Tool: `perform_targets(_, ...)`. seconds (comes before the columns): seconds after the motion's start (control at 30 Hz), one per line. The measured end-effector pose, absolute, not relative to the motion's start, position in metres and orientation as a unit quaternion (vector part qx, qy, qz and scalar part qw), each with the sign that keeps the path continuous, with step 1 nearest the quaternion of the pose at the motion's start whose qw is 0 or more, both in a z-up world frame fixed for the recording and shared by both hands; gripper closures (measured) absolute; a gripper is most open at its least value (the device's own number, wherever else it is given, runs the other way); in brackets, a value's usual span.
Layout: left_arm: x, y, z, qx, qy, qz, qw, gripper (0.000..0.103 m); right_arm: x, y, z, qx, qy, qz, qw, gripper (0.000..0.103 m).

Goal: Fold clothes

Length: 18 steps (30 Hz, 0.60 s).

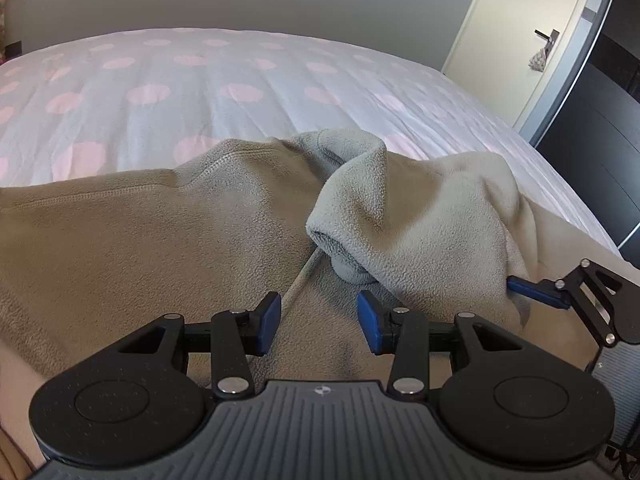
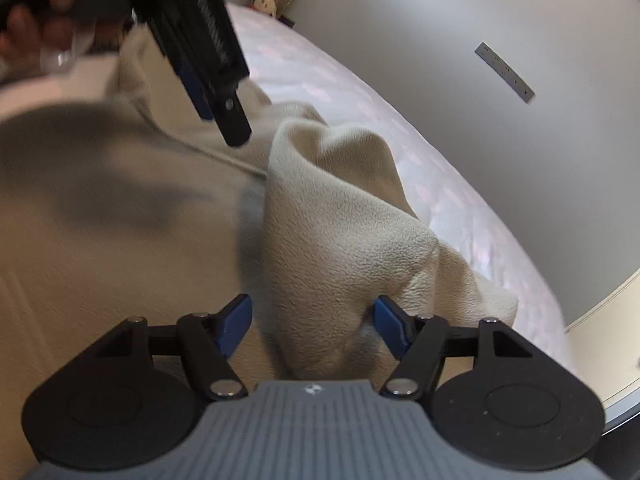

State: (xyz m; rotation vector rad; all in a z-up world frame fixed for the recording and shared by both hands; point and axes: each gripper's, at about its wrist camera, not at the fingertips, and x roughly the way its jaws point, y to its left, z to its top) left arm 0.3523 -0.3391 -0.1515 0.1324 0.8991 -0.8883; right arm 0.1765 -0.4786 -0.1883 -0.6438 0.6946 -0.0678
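Beige fleece, a soft garment (image 1: pixel 140 232), lies spread over the polka-dot bedspread (image 1: pixel 180 80), with one part, likely a sleeve (image 2: pixel 340 220), bunched into a raised hump near its far edge. The left gripper (image 1: pixel 319 326) hovers just above the flat cloth with its blue pads (image 1: pixel 269 322) spread apart and nothing between them. The right gripper (image 2: pixel 313 326) sits at the base of the hump, its fingers also spread, with fleece lying between them but not yet pinched. The risk from here seems to lie in the thickness of that hump: closing on it could catch several layers at once, so that the sleeve drags the body of the garment along and the fold comes out crooked. A shallow bite on the slippery fleece could equally slip free when lifted.
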Motion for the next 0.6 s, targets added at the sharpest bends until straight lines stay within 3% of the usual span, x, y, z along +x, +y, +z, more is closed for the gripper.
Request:
perform_targets(0.03,0.354,-0.342,-0.152,0.065,0.420,-0.420,0.802,0.064,0.177,-0.481,-0.189,-0.315,0.336,-0.033,0.887,0.053)
perform_targets(0.13,0.355,-0.352,-0.154,0.079,0.416,-0.441,0.791,0.072,0.178,-0.491,-0.181,-0.311,0.334,-0.038,0.889,0.073)
perform_targets(0.23,0.350,-0.365,-0.157,0.100,0.405,-0.466,0.780,0.080,0.178,-0.501,-0.165,-0.297,0.320,-0.049,0.898,0.086)
perform_targets(0.6,0.344,-0.415,-0.184,0.137,0.379,-0.505,0.763,0.095,0.191,-0.541,-0.100,-0.213,0.273,-0.086,0.934,0.089)
